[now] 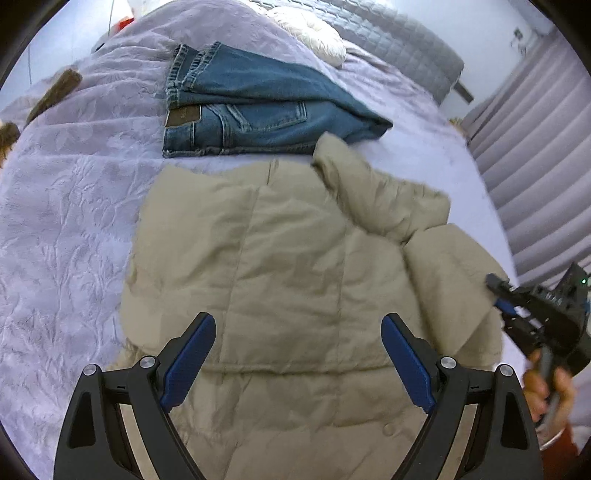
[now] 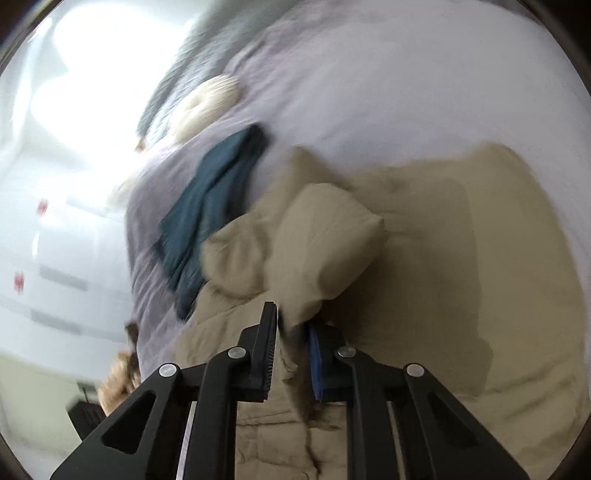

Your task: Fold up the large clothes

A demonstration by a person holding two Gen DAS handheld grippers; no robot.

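Note:
A beige quilted jacket (image 1: 295,266) lies spread on the lilac bedspread (image 1: 74,221). My left gripper (image 1: 298,332) is open and empty just above the jacket's near part. My right gripper (image 2: 291,325) is shut on the end of the jacket's sleeve (image 2: 325,243) and holds it lifted over the jacket body (image 2: 461,277); it also shows at the right edge of the left wrist view (image 1: 517,299). The right wrist view is motion-blurred.
Folded blue jeans (image 1: 251,107) lie on the bed just beyond the jacket, also in the right wrist view (image 2: 214,206). A cream pillow (image 1: 314,33) and a grey quilted headboard (image 1: 399,40) are at the far end. Grey curtains (image 1: 535,147) hang at the right.

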